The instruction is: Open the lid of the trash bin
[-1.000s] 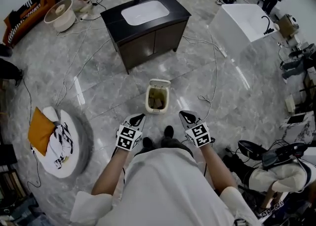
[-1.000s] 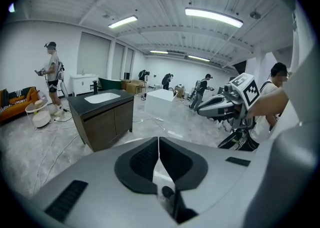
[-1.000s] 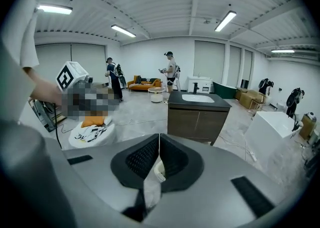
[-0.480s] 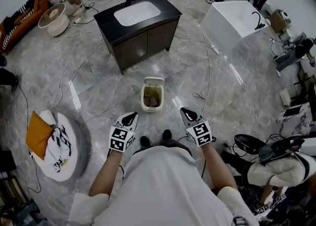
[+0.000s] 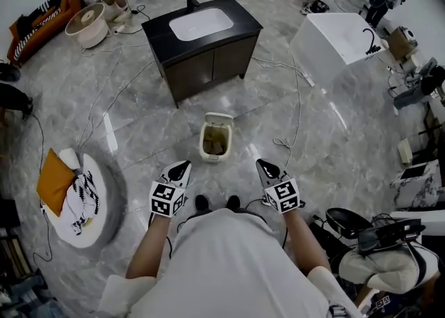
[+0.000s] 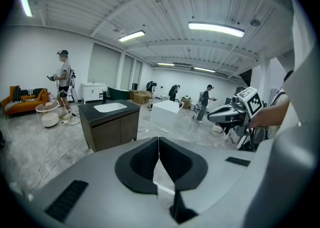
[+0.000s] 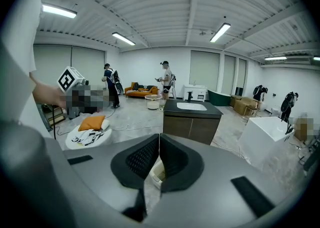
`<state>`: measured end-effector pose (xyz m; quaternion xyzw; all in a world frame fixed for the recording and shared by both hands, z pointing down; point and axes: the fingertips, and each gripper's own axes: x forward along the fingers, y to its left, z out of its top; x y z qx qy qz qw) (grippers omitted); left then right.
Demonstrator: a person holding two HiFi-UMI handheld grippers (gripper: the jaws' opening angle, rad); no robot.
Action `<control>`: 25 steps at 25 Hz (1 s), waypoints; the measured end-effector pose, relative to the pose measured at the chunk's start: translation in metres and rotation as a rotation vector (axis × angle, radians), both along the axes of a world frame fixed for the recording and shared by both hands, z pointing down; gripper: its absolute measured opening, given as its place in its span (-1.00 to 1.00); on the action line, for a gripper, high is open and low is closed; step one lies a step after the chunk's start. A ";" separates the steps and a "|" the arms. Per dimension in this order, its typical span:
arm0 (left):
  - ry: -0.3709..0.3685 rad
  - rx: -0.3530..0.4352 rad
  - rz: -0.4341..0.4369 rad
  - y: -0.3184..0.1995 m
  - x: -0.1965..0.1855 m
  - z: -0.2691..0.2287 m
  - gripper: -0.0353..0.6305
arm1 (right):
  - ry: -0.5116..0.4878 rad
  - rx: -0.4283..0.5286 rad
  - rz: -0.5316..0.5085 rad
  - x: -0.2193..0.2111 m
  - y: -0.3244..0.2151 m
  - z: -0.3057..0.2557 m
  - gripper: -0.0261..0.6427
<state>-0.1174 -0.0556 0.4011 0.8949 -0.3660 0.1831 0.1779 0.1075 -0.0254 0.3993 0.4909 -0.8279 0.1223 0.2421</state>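
Observation:
The small cream trash bin [image 5: 215,138] stands on the marble floor in front of my feet. Its lid [image 5: 221,118] is tipped up at the far side, and brown contents show inside. My left gripper [image 5: 181,166] hangs shut and empty at the bin's near left, well short of it. My right gripper [image 5: 263,165] is shut and empty too, at the bin's near right. In the left gripper view the jaws [image 6: 158,141] meet with nothing between them. The right gripper view shows its jaws [image 7: 159,141] pressed together, with the bin [image 7: 156,173] peeking below them.
A dark vanity cabinet [image 5: 208,59] with a white sink stands beyond the bin. A white block [image 5: 337,38] is at the far right. A round white cushion [image 5: 87,202] with an orange pillow lies to the left. Cables run over the floor. A chair [image 5: 379,254] is at my right. People stand far off.
The head view has swayed a little. Both grippers stay shut at about the same place; the left one has drifted slightly left. The bin's lid stays up.

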 end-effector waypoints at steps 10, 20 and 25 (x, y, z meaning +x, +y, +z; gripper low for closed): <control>-0.002 0.005 -0.037 0.003 0.015 -0.003 -0.83 | -0.008 0.021 -0.021 0.019 -0.005 -0.005 -0.83; -0.011 -0.002 -0.050 0.001 0.024 0.000 -0.83 | -0.012 0.021 -0.029 0.026 -0.011 -0.003 -0.83; -0.011 -0.003 -0.055 -0.001 0.025 0.002 -0.83 | -0.013 0.023 -0.030 0.027 -0.014 -0.002 -0.83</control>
